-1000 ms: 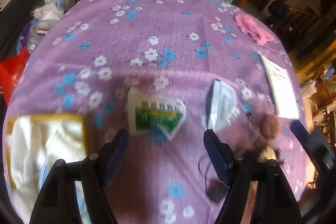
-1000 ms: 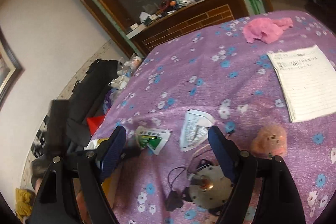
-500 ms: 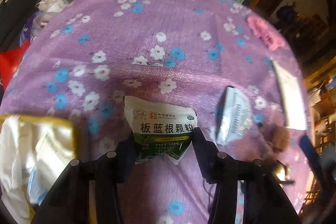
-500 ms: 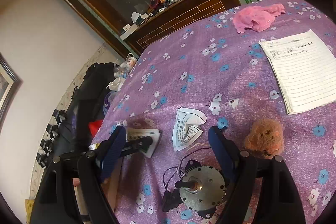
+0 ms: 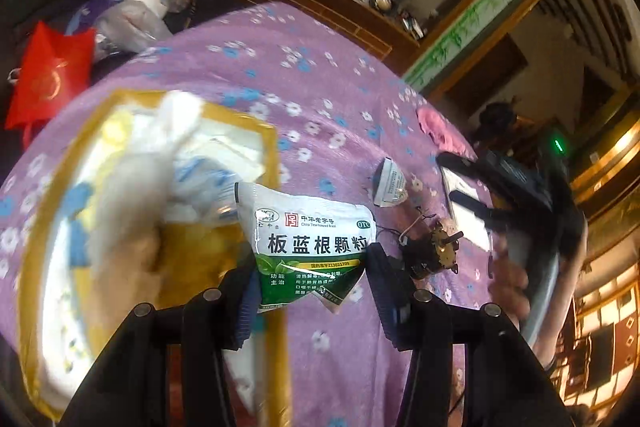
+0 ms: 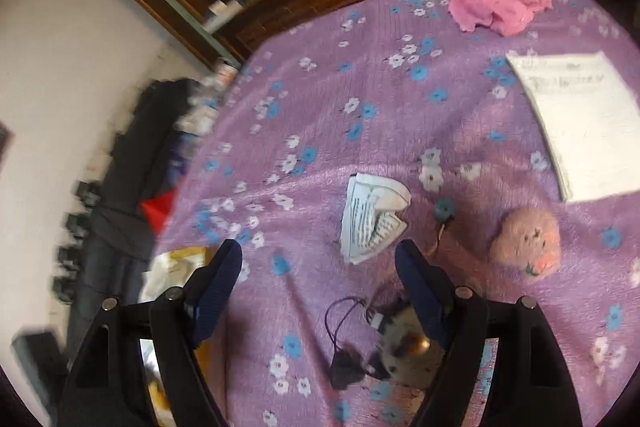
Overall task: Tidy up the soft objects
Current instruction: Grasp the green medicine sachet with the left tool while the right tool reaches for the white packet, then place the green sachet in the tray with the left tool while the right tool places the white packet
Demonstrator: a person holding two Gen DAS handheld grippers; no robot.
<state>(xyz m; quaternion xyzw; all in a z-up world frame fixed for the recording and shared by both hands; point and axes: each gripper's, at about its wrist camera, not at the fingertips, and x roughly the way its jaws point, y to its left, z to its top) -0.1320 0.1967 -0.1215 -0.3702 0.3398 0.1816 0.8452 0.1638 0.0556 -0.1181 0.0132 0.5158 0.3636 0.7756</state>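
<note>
Change: since the earlier frames we see the sachet [image 5: 310, 247] lifted off the cloth [image 5: 328, 99] and carried beside the box [image 5: 272, 155]; before, it lay flat on the cloth between the fingers.
Left gripper [image 5: 312, 291]: we find it clenched on the sachet's lower edge, low in the centre of the left view.
Sachet: green and white with printed characters, held upright above the cloth, its upper left corner overlapping the box's right rim in the picture.
Box: yellow-rimmed, at left of the left view; it holds white soft items [image 5: 160, 163], blurred, so we cannot tell them apart.
Right gripper [image 6: 320, 279]: released, jaws wide apart and holding nothing, low in the right view above the cloth.
Packet [image 6: 372, 217]: white and folded, lying on the cloth at centre of the right view, just above the right gripper's fingers.
Plush [image 6: 526, 245]: pinkish and fuzzy, on the cloth at right of the right view, near the packet.
Motor [image 6: 404, 351]: round metal body with wires, at the bottom of the right view, partly behind the right finger.
Paper [image 6: 580, 119]: white sheet at the right edge of the right view.
Rag [image 6: 496, 9]: pink, crumpled, at upper right of the right view, well apart from the rest.
</note>
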